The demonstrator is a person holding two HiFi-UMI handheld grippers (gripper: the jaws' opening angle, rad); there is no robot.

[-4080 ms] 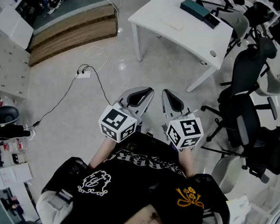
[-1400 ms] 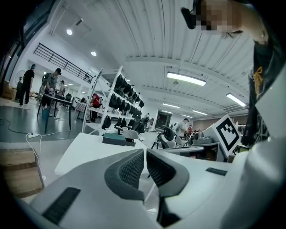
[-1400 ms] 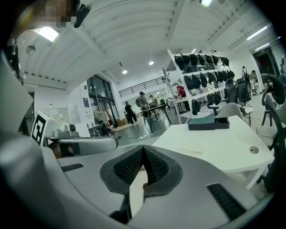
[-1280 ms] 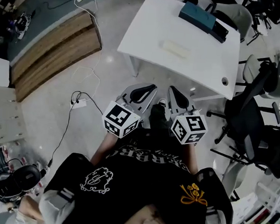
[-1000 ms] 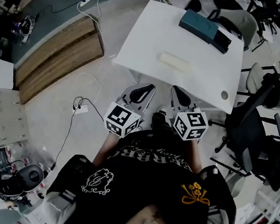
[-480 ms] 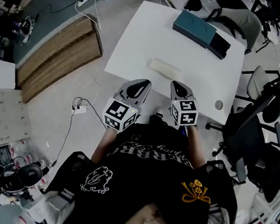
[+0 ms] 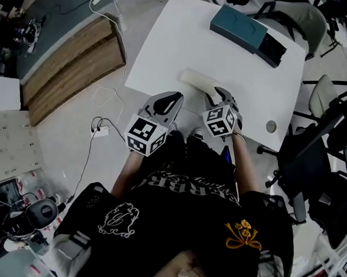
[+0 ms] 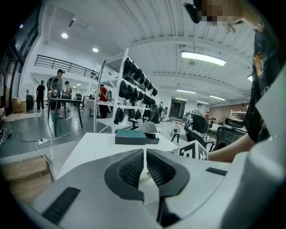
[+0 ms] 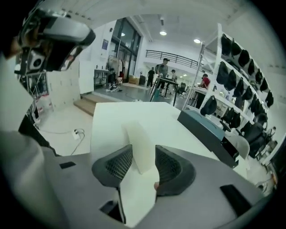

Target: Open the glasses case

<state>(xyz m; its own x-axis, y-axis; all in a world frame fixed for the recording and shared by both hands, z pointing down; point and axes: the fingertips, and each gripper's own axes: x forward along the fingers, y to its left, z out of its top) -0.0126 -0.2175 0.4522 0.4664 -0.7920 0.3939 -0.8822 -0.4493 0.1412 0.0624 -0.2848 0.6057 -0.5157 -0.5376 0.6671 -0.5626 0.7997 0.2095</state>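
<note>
- Step in hand (judged): approach to grasp. The right hand-held gripper (image 9: 143,153) has just been opening its jaws; they straddle the glasses case (image 7: 196,81) on the counter (image 7: 168,40), not clamped.
- Left hand-held gripper (image 8: 145,153): jaws together, empty.
- Next: clamp the case, then lift its lid.

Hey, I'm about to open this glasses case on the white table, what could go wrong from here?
1. The right gripper, its jaws just opened, straddles only one end of the glasses case without pressing it; closing there could swing or slide the case on the table.
2. The left gripper is shut and off the case, so nothing steadies it; prying might push the whole case along.
</note>
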